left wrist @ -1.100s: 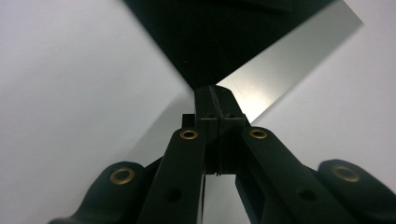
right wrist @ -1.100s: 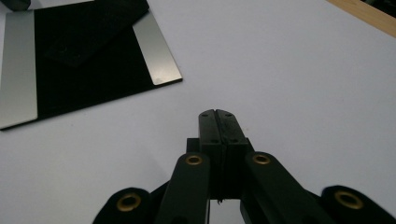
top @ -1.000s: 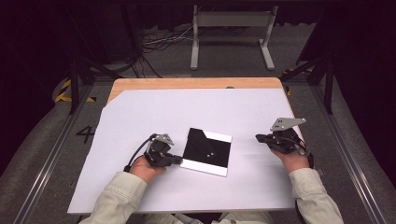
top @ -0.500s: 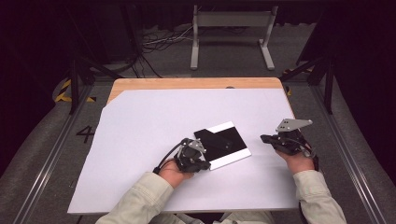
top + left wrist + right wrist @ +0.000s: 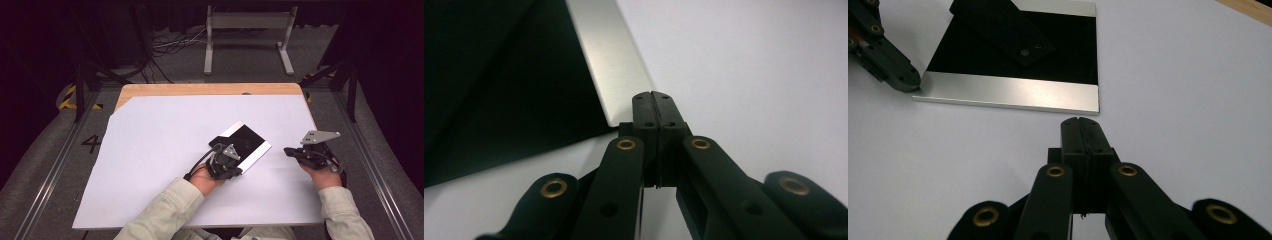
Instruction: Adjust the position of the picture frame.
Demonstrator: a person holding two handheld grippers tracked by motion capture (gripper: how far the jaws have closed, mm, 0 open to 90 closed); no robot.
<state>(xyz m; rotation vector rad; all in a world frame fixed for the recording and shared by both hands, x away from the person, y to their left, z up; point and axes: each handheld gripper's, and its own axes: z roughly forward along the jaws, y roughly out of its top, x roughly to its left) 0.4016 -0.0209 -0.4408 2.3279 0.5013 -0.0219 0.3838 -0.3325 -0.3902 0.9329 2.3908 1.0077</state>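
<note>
A flat square plate (image 5: pixel 246 140), black with silver strips along two opposite edges, lies tilted on the white sheet (image 5: pixel 165 140). In the right gripper view a smaller black slab (image 5: pixel 1000 25) rests on the plate (image 5: pixel 1013 95). My left gripper (image 5: pixel 239 171) is shut with its tips against the near corner of the plate's silver strip (image 5: pixel 610 60), and nothing sits between the jaws. The left gripper (image 5: pixel 655 95) lies low over the sheet. My right gripper (image 5: pixel 288 150) is shut and empty just right of the plate. The right gripper (image 5: pixel 1081 121) points at the silver edge, a small gap short of it.
The white sheet covers a wooden table (image 5: pixel 200 89) whose back edge shows bare. Metal rails (image 5: pixel 60 160) run along both sides, and a grey stand (image 5: pixel 247 35) with cables stands on the floor behind. Open sheet lies left of and behind the plate.
My left hand has swept to the right, and the plate has slid right and back and turned anticlockwise. The right hand has stayed put.
</note>
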